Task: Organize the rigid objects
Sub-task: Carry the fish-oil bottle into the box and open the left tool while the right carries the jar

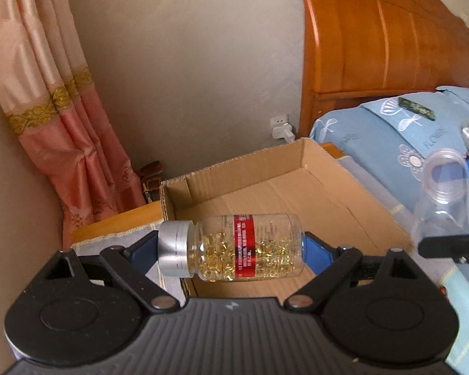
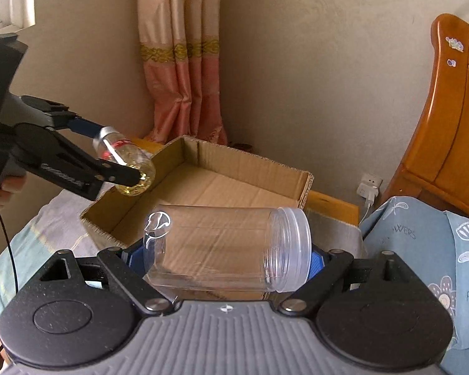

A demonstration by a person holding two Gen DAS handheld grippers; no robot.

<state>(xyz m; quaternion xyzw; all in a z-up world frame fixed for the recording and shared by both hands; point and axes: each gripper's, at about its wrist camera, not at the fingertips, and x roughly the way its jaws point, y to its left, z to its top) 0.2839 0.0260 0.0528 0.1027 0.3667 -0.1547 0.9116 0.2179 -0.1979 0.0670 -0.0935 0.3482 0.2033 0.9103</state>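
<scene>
My left gripper [image 1: 231, 247] is shut end to end on a clear pill bottle [image 1: 244, 248] with a silver cap, red label and yellow capsules, held sideways above the near edge of an open cardboard box [image 1: 297, 187]. The bottle also shows in the right wrist view [image 2: 125, 162], over the box's left wall. My right gripper [image 2: 225, 256] is shut on an empty clear plastic jar [image 2: 222, 247], held sideways with its threaded mouth to the right, in front of the box [image 2: 222, 184]. The jar also shows in the left wrist view [image 1: 443, 193].
The box sits on a cloth-covered wooden nightstand [image 2: 331, 206] in a room corner. A blue flowered pillow [image 1: 390, 137] and a wooden headboard [image 1: 384, 37] are to the right. A pink curtain [image 1: 53, 109] hangs at the left. A wall socket with a plug [image 2: 368, 187] is behind the nightstand.
</scene>
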